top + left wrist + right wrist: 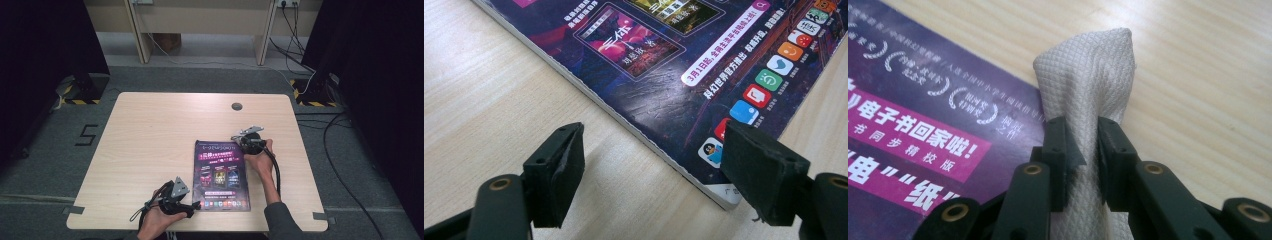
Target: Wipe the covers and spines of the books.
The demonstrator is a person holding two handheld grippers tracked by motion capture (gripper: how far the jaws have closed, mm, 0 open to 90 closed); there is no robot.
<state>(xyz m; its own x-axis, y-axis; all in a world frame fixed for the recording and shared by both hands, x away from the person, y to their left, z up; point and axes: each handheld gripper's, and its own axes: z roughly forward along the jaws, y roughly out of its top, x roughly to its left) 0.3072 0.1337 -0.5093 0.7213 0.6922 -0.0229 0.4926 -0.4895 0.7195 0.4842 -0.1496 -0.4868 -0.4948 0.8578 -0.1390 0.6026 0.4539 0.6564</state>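
The right gripper (1082,145) is clamped on a bunched white cloth (1088,75) at the far right corner of the magazine (221,175), which lies flat near the surface's (150,145) front edge, right of centre. The left gripper (654,170) stands apart, straddling the magazine's near left corner without pressing it. With that corner unpinned, a wiping stroke could likely drag the glossy magazine askew or off the front edge, and the narrow pinch might let the cloth slip free. The surface is pale wood with a cable hole (237,106) near its far edge; grey carpet, dark curtains and trailing cables surround it.
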